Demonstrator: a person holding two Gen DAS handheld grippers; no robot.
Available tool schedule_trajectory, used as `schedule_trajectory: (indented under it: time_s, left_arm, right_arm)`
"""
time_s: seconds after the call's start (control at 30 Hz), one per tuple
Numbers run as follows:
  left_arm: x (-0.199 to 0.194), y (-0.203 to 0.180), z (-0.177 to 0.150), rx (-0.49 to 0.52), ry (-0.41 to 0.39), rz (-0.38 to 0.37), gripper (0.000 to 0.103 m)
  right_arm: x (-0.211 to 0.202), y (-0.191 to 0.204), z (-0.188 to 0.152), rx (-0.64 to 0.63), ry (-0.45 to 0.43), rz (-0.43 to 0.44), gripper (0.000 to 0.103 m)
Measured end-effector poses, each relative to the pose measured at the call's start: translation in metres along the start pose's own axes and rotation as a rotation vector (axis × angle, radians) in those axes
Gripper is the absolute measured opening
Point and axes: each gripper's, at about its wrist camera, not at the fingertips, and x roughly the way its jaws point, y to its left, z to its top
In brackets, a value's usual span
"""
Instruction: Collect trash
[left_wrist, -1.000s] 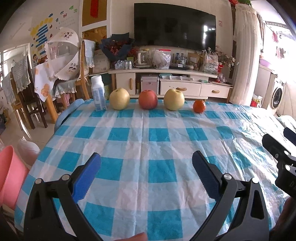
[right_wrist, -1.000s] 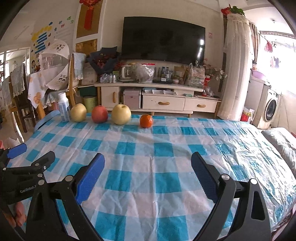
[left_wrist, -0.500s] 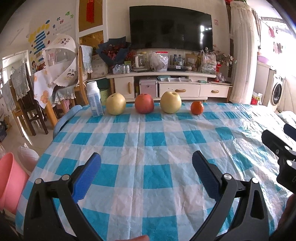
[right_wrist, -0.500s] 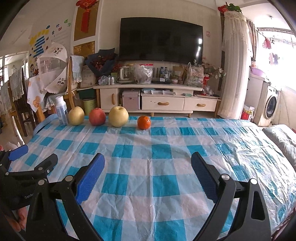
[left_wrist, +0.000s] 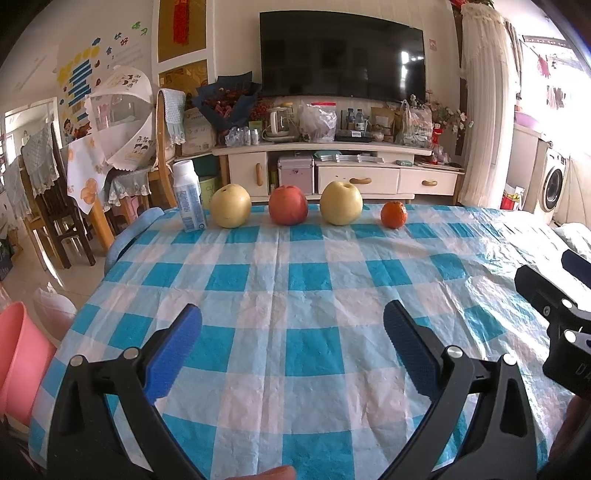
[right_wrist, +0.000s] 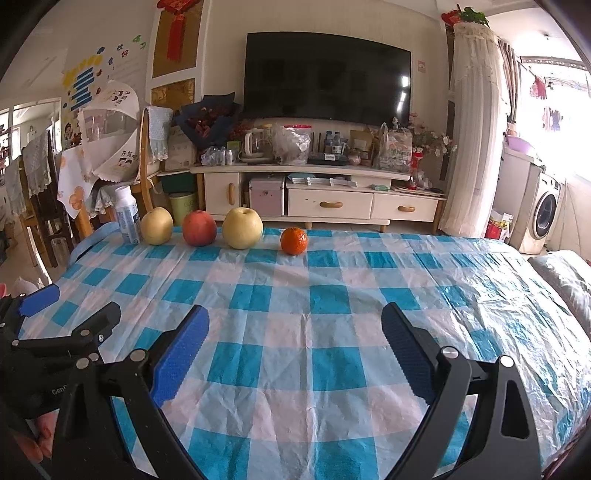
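A white and blue bottle stands at the far left of the table with the blue-and-white checked cloth; it also shows in the right wrist view. A pink bin stands on the floor left of the table. My left gripper is open and empty above the near part of the table. My right gripper is open and empty, to the right of the left one.
Along the far edge, beside the bottle, stand a yellow pear, a red apple, a second yellow pear and a small orange. Chairs stand to the left. A TV cabinet is behind the table.
Both grippers have tilted up a little, so the fruit row and bottle sit lower in view. Both stay open.
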Motion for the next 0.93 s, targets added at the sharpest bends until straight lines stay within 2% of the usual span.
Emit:
schedule_trajectory:
  time_s: [0.37, 0.57, 0.73, 0.83, 0.93]
  left_arm:
    - [0.001, 0.000, 0.000, 0.002, 0.000, 0.000, 0.099]
    - [0.005, 0.002, -0.002, 0.012, -0.013, 0.024, 0.099]
    - [0.035, 0.009, -0.012, -0.007, 0.084, 0.051, 0.099]
    - [0.058, 0.014, -0.020, -0.040, 0.160, 0.055, 0.099]
    - [0.077, 0.014, -0.026, -0.033, 0.217, 0.065, 0.099]
  right_arm:
    - [0.005, 0.005, -0.003, -0.006, 0.011, 0.009, 0.093]
    - [0.014, 0.009, -0.007, -0.007, 0.042, 0.022, 0.093]
    - [0.033, 0.010, -0.012, 0.007, 0.128, 0.022, 0.093]
    - [0.054, 0.011, -0.020, 0.012, 0.220, 0.021, 0.093]
    - [0.073, 0.013, -0.030, 0.009, 0.298, 0.019, 0.093]
